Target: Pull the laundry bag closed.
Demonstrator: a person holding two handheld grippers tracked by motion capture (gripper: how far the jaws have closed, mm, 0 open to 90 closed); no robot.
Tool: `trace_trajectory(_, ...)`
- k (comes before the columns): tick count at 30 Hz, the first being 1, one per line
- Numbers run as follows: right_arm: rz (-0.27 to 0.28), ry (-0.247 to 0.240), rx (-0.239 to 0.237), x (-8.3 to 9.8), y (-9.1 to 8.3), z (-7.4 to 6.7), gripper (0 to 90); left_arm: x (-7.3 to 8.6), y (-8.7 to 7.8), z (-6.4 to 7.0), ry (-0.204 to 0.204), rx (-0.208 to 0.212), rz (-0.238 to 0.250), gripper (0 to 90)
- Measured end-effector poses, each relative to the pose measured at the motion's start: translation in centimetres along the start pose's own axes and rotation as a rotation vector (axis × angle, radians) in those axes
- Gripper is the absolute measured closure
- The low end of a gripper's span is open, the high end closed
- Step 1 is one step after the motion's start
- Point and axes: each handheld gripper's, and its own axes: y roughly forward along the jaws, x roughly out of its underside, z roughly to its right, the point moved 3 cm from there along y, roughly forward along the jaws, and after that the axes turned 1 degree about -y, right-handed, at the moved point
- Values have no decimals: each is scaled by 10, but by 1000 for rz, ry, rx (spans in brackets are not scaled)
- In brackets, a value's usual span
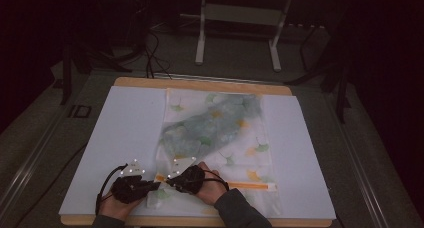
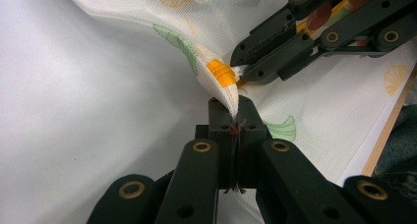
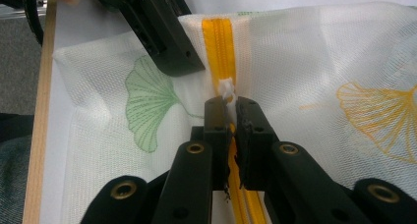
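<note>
1. A white mesh laundry bag (image 1: 220,133), printed with green and orange ginkgo leaves, lies flat on the white table cover (image 1: 125,138), taking up the centre of the high view; something blue-green shows through its mesh in the upper middle
2. An orange zipper (image 1: 250,186) runs across the bag's lower edge, low and right of centre in the high view, just above the near wooden table edge (image 1: 200,221)
3. The left gripper (image 2: 236,118), at the bottom centre of the left gripper view, has its jaws pressed together on a pinched-up fold of the bag's mesh, close beside the orange zipper end
4. The right gripper (image 3: 231,106), at the bottom centre of the right gripper view, has its jaws closed on the small white zipper pull (image 3: 227,90), with the orange zipper tape running straight up the frame from it
5. In the high view both grippers sit at the lower left of centre, very close together at the bag's lower left corner, each held in a hand (image 1: 212,190) that comes in from the bottom edge
</note>
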Motion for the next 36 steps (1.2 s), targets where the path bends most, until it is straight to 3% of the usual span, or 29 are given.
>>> trace_trajectory(2, -23, -11, 15, 2, 1, 1, 847, 0, -2, -1, -7, 2, 9, 888)
trace_trajectory(17, -36, -4, 24, 13, -9, 5, 847, 0, -4, -3, -15, 6, 25, 887)
trace_trajectory(36, -69, -29, 40, 21, -19, 5, 847, 0, -6, -2, -13, 1, 35, 887)
